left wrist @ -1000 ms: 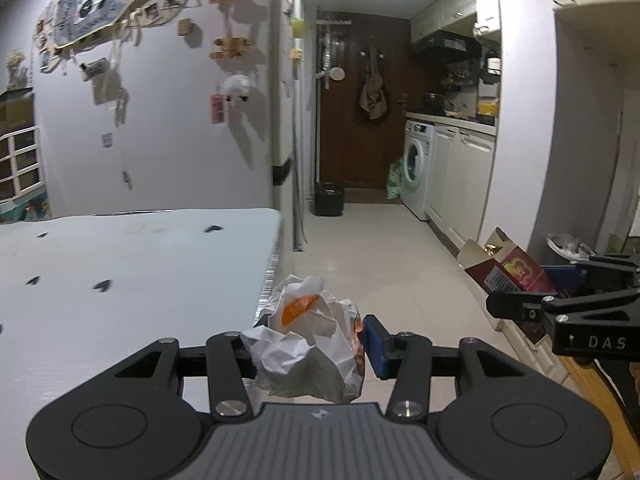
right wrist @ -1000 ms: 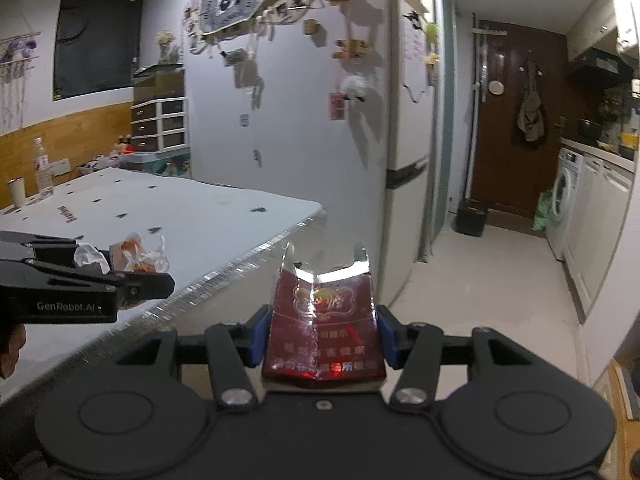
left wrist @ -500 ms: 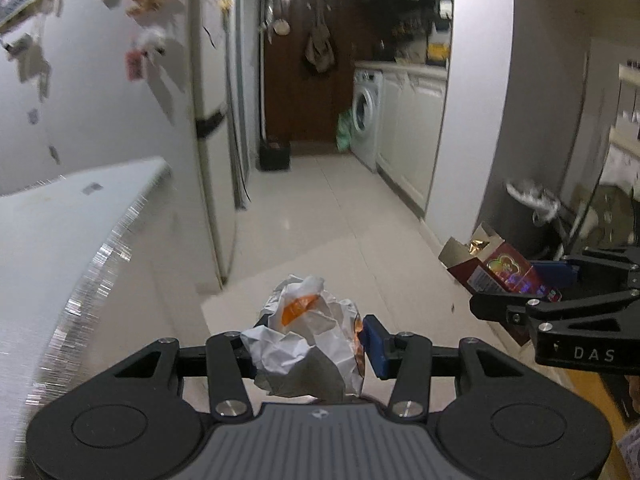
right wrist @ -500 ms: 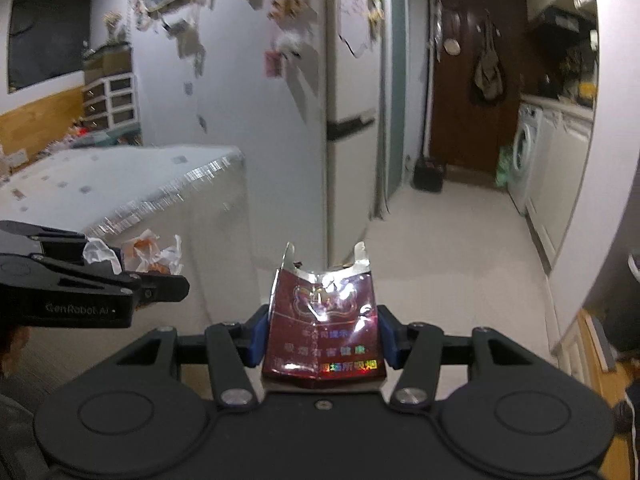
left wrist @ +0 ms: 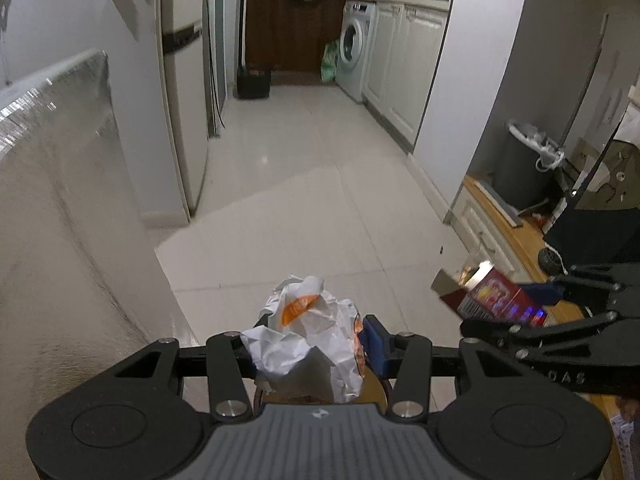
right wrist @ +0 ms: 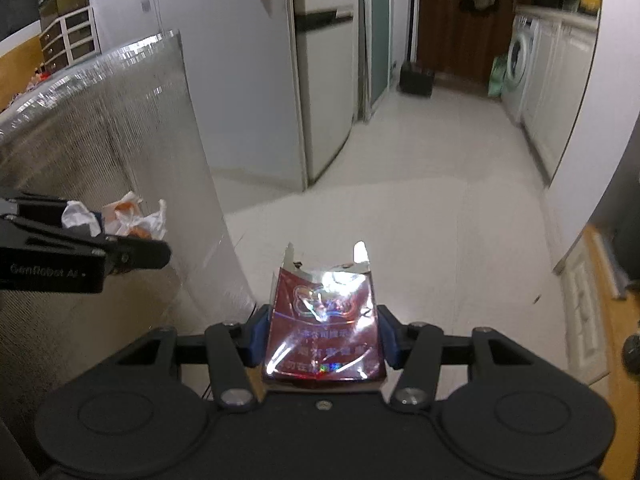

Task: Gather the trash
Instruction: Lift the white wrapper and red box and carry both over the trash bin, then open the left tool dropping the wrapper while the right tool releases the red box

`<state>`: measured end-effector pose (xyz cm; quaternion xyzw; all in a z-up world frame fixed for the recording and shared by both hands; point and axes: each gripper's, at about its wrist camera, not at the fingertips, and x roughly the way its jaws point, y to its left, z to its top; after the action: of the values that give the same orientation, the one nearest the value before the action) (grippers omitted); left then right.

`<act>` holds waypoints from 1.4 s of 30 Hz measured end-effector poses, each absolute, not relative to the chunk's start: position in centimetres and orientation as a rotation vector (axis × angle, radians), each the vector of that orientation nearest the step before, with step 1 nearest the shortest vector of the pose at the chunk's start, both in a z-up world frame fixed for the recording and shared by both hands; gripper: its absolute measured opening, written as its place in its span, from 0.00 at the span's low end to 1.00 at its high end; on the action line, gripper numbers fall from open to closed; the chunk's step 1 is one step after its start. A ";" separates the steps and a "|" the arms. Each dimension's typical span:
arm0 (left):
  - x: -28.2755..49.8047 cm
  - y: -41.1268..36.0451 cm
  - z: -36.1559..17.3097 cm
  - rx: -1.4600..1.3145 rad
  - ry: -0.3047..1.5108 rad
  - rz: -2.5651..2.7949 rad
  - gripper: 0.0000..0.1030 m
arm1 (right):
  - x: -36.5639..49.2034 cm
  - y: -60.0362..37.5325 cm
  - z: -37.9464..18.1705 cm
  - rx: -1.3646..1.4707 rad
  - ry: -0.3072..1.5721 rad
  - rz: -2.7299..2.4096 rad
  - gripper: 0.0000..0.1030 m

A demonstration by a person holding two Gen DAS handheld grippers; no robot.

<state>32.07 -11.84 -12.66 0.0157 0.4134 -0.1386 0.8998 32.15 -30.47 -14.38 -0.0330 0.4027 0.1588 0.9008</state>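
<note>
White floor tiles (left wrist: 304, 184) run wide and bare toward the far door, with the foil-clad surface (right wrist: 120, 120) edge close on the left. The left gripper (left wrist: 306, 340) is clamped on a crumpled paper wrapper (left wrist: 308, 332), surely light and squashy, best pinched across its bulk. The right gripper (right wrist: 322, 336) is clamped on a glossy red packet (right wrist: 324, 320), thin, probably slippery, held by its side edges. A grey bin (left wrist: 520, 164) stands well apart on the right
</note>
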 end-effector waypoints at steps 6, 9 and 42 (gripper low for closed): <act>35.5 -11.5 -15.3 0.003 0.949 -0.296 0.47 | 34.9 -29.6 -18.0 -0.015 0.972 0.355 0.53; 37.0 -11.2 -17.2 -0.031 1.010 -0.289 0.47 | 36.1 -28.9 -20.2 -0.006 1.046 0.360 0.53; 40.4 -9.4 -32.5 -0.190 1.428 -0.132 0.84 | 41.3 -26.0 -32.2 -0.037 1.325 0.304 0.54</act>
<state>40.44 -9.39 -32.51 -0.0869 0.6533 -0.0606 0.7497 41.26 -26.02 -32.23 -0.0172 0.6125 0.1404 0.7777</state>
